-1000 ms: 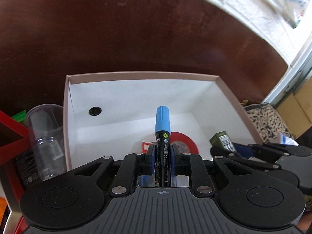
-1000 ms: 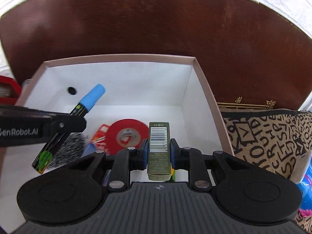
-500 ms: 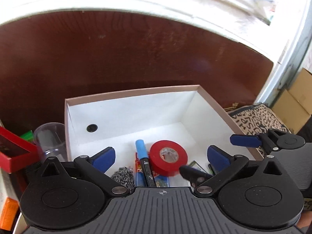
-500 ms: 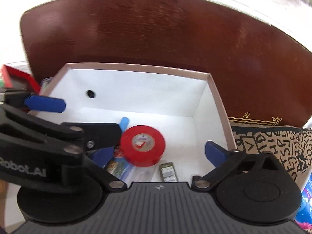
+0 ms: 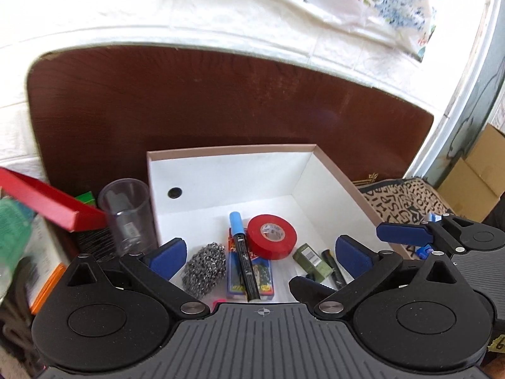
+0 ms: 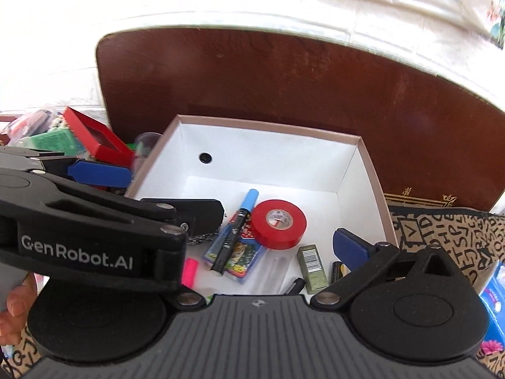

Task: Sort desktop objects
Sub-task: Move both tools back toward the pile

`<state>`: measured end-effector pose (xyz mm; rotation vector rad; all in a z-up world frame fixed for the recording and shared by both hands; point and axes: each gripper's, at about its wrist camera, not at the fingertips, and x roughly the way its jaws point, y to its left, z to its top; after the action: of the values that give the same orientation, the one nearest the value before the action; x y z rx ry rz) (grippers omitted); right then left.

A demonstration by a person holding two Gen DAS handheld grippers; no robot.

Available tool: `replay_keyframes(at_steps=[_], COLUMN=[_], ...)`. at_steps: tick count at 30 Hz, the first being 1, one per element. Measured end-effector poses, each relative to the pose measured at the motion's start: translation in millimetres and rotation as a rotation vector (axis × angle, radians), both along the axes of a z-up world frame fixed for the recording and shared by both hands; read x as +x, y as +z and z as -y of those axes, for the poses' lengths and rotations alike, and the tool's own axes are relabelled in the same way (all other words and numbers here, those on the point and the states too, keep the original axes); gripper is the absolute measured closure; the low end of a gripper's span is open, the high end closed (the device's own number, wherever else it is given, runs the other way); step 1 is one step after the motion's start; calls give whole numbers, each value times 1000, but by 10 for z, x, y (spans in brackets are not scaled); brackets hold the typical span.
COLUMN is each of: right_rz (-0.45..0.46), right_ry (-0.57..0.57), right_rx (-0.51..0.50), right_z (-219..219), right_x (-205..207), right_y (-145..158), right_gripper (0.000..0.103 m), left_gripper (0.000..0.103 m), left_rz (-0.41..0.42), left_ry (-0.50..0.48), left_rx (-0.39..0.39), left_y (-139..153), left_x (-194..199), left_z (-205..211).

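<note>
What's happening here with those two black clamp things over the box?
A person is tidying desk clutter into a white box, holding a hand-held gripper in each hand. The left gripper and the right gripper both hang over the box with jaws wide open and nothing in them. A blue-capped marker lies across a small picture pack, next to a red tape roll, and a small olive box lies at the right. A clear cup and other clutter wait outside the box.
</note>
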<state>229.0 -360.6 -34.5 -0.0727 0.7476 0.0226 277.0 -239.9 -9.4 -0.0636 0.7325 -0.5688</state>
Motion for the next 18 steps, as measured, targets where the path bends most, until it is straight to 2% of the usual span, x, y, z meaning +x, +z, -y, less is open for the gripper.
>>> replay_keyframes(at_steps=[5,9,12,15,18], right_rz=[36,71,91,113,116], right_ry=[4,20,52,89,133], right_rx=[15,63,131,121,154], right_z=[-187,-428,-650,-954,-1241], right_x=[-283,-596,-872,-1163,-1433], right_y=[167,225,172,45,-120], right_gripper=[1,0,0,0,0], left_gripper=[0,0,0,0,0], left_rz=[41,74,64,72,87], left_ry=[38,112,143,170,188], left_rx=[-18,-43,-83,-82,-82], left_y=[158,181,82,-83,-267], left_x=[-351,-767,-1083,-1408,-1722], left_z=[-256,-589,-913,-1217,-1543])
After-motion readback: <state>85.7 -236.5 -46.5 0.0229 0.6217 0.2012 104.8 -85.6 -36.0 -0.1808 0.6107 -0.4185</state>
